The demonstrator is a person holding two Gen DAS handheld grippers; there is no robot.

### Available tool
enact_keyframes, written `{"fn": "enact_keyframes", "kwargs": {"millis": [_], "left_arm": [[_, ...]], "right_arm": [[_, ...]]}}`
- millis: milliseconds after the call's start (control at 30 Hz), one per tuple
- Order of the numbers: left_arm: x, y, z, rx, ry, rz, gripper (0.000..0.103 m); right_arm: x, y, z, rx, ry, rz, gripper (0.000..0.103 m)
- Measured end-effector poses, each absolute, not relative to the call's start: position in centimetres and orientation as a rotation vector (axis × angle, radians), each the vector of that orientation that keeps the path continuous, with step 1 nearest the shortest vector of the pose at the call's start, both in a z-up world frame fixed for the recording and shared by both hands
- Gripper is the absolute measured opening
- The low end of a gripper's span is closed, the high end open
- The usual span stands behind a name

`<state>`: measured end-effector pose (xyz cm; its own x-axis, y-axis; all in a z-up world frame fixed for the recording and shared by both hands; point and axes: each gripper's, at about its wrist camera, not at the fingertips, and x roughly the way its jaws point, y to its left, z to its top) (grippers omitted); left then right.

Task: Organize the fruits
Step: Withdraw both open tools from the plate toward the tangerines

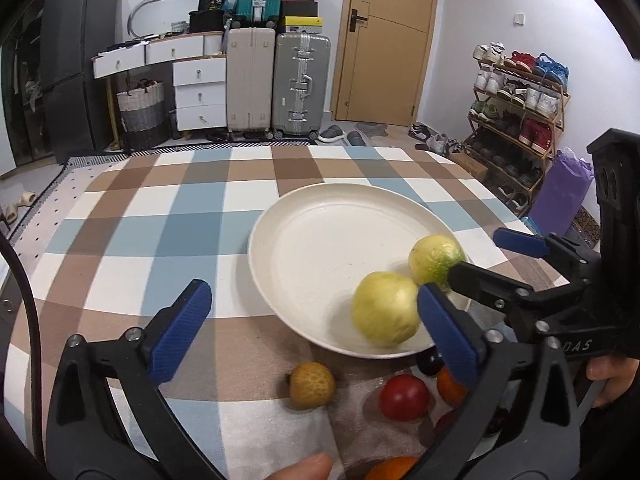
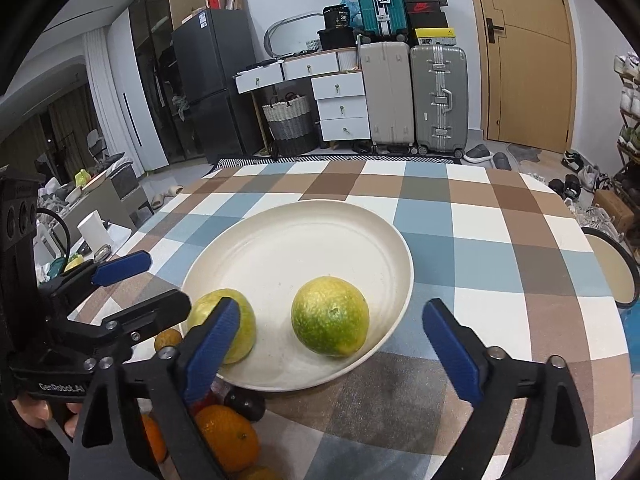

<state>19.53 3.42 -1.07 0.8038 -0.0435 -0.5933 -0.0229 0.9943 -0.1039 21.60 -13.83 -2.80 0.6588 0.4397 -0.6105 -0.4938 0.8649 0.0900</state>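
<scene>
A white plate point(image 1: 304, 236) point(image 2: 280, 236) sits on the checked tablecloth. Two yellow-green fruits lie in its near part: one point(image 1: 386, 314) point(image 2: 240, 322) and another point(image 1: 436, 260) point(image 2: 330, 316). My left gripper point(image 1: 316, 330) is open and empty, just in front of the plate's near rim. My right gripper point(image 2: 340, 350) is open and empty, its jaws either side of the second fruit but short of it. In front of the plate lie a rough yellow fruit point(image 1: 312, 385), a red fruit point(image 1: 404, 397), oranges point(image 2: 228, 442) and a dark fruit point(image 2: 246, 404).
The checked table point(image 1: 160, 216) reaches far beyond the plate. A round tan seat point(image 2: 614, 268) stands off the table's right edge. Suitcases point(image 1: 276, 84), white drawers, a fridge, a shoe rack point(image 1: 516, 112) and a door stand behind.
</scene>
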Motion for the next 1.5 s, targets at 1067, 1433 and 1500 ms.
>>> {"fn": "enact_keyframes", "kwargs": {"millis": [1067, 1433, 1500], "left_arm": [[12.2, 5.2, -1.5, -0.185, 0.659, -0.006, 0.103], [9.9, 2.3, -2.0, -0.135, 0.721, 0.002, 0.103], [9.6, 1.9, -2.1, -0.129, 0.733, 0.0, 0.103]], "right_arm": [[17.5, -15.9, -2.8, -0.051, 0.736, 0.718, 0.103], [17.6, -15.5, -3.5, -0.047, 0.807, 0.753, 0.103], [17.5, -15.3, -3.8, -0.06, 0.818, 0.755, 0.103]]}}
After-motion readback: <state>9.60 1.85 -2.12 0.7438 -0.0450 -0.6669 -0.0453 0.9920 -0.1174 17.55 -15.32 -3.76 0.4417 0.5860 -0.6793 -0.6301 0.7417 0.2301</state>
